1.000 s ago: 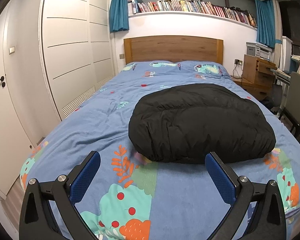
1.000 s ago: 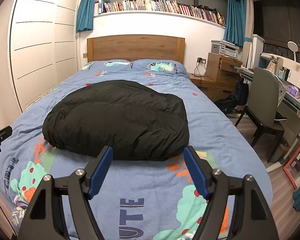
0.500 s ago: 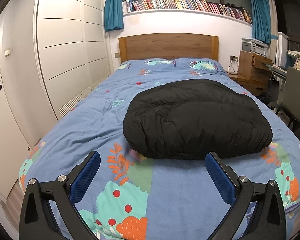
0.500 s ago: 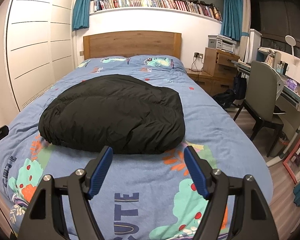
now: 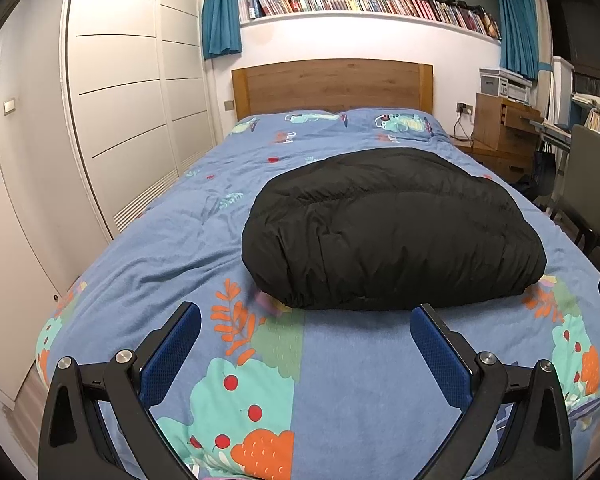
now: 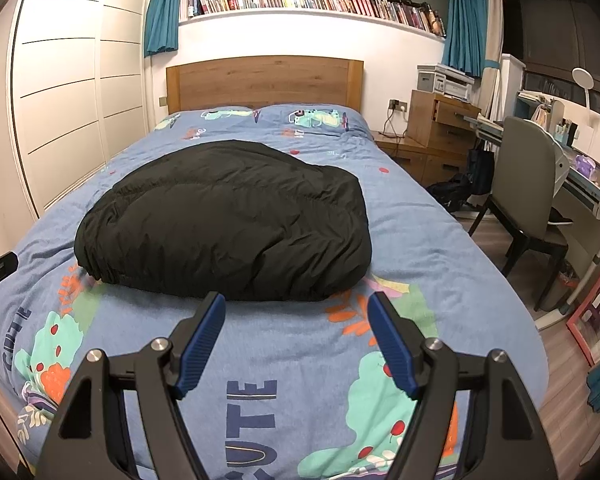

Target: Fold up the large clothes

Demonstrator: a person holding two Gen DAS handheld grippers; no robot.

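Observation:
A black puffy down jacket (image 5: 392, 232) lies folded in a rounded bundle on the middle of the blue patterned bedspread (image 5: 172, 240); it also shows in the right wrist view (image 6: 228, 220). My left gripper (image 5: 305, 320) is open and empty, held above the foot of the bed, short of the jacket's near edge. My right gripper (image 6: 296, 312) is open and empty, also just short of the jacket's near edge. Neither touches the jacket.
A wooden headboard (image 5: 332, 84) and a bookshelf (image 5: 372, 0) stand at the far wall. White wardrobe doors (image 5: 120, 100) run along the left. A chair (image 6: 528, 192), desk (image 6: 588, 184) and wooden drawers (image 6: 440, 128) stand on the right beside the bed.
Both grippers have drawn back and dropped a little from the jacket, staying open. The jacket has not moved.

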